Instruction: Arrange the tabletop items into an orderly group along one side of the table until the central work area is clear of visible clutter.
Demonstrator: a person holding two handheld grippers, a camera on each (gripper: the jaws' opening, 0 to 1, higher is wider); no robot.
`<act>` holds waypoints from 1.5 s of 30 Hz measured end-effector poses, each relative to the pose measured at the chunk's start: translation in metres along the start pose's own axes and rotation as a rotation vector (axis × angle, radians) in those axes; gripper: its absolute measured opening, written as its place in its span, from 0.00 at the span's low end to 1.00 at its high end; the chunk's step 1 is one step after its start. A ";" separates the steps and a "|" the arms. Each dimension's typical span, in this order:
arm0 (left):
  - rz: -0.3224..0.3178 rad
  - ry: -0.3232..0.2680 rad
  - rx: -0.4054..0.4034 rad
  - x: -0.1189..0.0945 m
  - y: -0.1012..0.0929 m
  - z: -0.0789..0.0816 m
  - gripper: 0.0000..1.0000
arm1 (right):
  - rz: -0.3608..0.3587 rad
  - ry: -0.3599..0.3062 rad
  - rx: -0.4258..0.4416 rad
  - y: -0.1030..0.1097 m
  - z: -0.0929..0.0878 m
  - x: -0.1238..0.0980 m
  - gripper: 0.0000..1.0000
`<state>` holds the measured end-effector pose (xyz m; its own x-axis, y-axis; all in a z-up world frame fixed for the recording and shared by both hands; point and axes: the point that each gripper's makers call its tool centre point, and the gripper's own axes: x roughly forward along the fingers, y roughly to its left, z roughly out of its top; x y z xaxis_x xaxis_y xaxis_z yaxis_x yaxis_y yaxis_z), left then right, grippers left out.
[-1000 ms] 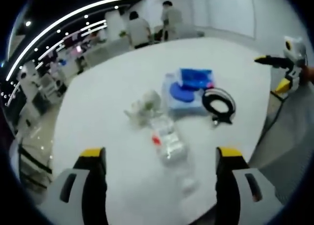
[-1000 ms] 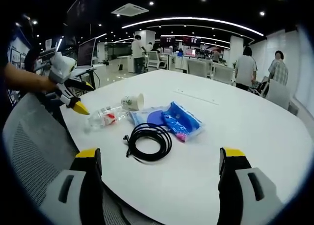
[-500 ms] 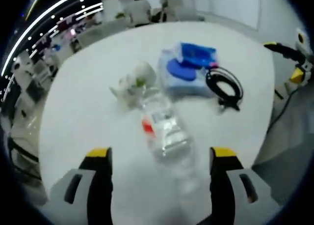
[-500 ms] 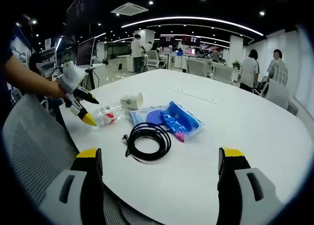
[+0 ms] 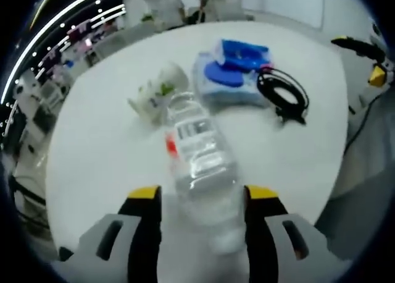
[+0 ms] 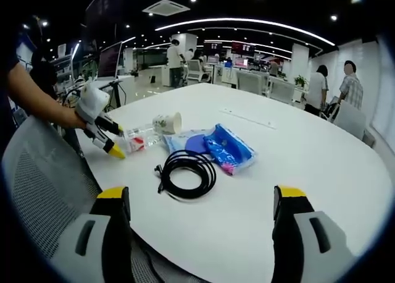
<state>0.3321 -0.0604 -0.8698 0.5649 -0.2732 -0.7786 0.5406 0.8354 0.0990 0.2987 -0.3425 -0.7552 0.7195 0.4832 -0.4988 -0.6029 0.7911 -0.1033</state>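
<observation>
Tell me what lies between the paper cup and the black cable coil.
In the right gripper view, the wet-wipe pack and blue packet lie between the paper cup and the cable coil, a little to one side.

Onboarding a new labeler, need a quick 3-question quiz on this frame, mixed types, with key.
1. True or false: the bottle lies on its side between the jaws of the left gripper.
2. What touches the bottle's far end? A) paper cup B) black cable C) blue packet
3. Fill in: the right gripper is ____, holding nothing, above the white table.

Key: 1 true. 2 A. 3 open.
</observation>
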 end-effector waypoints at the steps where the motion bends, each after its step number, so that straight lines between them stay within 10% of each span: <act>1: -0.004 0.004 0.004 0.001 0.000 -0.001 0.43 | 0.000 0.001 -0.002 0.000 0.000 0.000 0.95; 16: -0.035 0.026 -0.067 0.000 0.001 -0.003 0.35 | 0.000 0.014 -0.020 0.000 -0.002 0.001 0.92; 45: -0.103 0.095 0.128 -0.014 -0.007 0.000 0.31 | 0.032 -0.019 -0.113 0.008 0.012 0.001 0.93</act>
<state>0.3198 -0.0624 -0.8594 0.4441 -0.3032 -0.8431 0.6712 0.7360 0.0889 0.2991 -0.3314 -0.7465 0.7052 0.5150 -0.4873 -0.6595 0.7287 -0.1844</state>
